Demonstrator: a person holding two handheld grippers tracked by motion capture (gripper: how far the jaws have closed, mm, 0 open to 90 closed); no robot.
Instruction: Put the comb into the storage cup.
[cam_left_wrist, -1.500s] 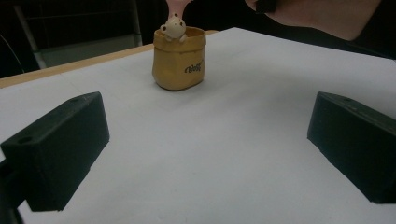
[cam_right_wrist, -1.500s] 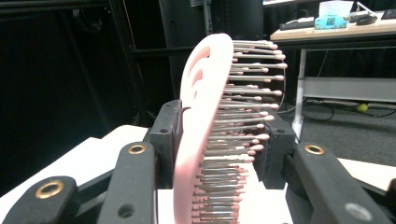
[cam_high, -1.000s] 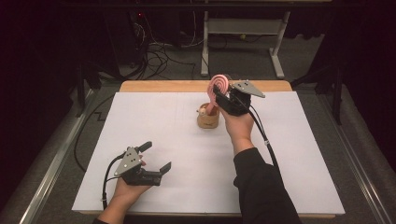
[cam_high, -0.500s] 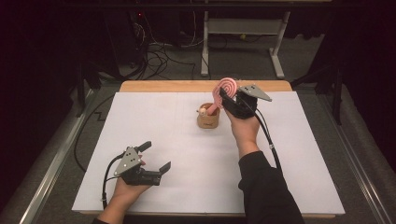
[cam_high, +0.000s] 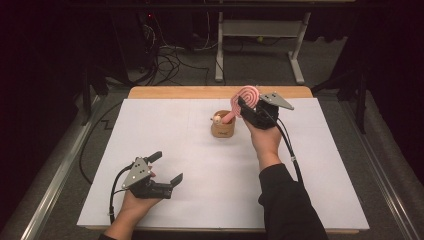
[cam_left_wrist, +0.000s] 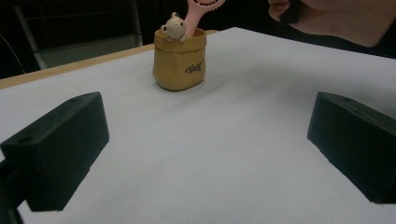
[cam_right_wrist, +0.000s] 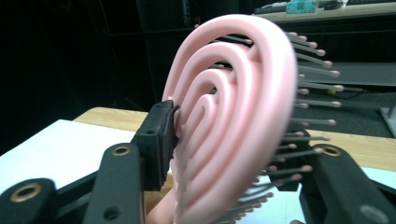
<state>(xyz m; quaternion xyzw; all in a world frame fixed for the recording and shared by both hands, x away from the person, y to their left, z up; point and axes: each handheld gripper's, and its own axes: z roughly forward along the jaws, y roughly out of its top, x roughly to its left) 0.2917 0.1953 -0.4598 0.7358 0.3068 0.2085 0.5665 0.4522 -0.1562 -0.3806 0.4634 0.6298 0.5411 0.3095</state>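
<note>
At the far middle of the table, the pink hairbrush (cam_high: 246, 97) stands handle-down in the small tan holder (cam_high: 223, 127), head tilted up and to the right. A little bear figure (cam_left_wrist: 173, 27) sits on the holder's rim beside the brush handle. The right gripper (cam_high: 248, 107) is at the brush head; in the right gripper view the head (cam_right_wrist: 238, 116) sits between the jaws, the left pad touching its back face, bristles poking toward the right jaw. The jaws have just been opening, brush head between them, so this reads as a release starting, not a firm pinch; the right-side contact is too blurred to call. Versus the earlier frames, the brush head and the right hand have shifted slightly to the right, with the handle down in the holder throughout. Likely meaning: the brush is placed in the holder and the grip is being let go, so the placing step is about done. Risk: the tilted brush could tip the light holder once it is freed.

At near left, the left gripper (cam_high: 161, 170) rests low over the white table cover (cam_high: 165, 135), jaws spread wide, nothing between them, same place as before. Holder and brush are well apart from it, off toward the far side.
</note>
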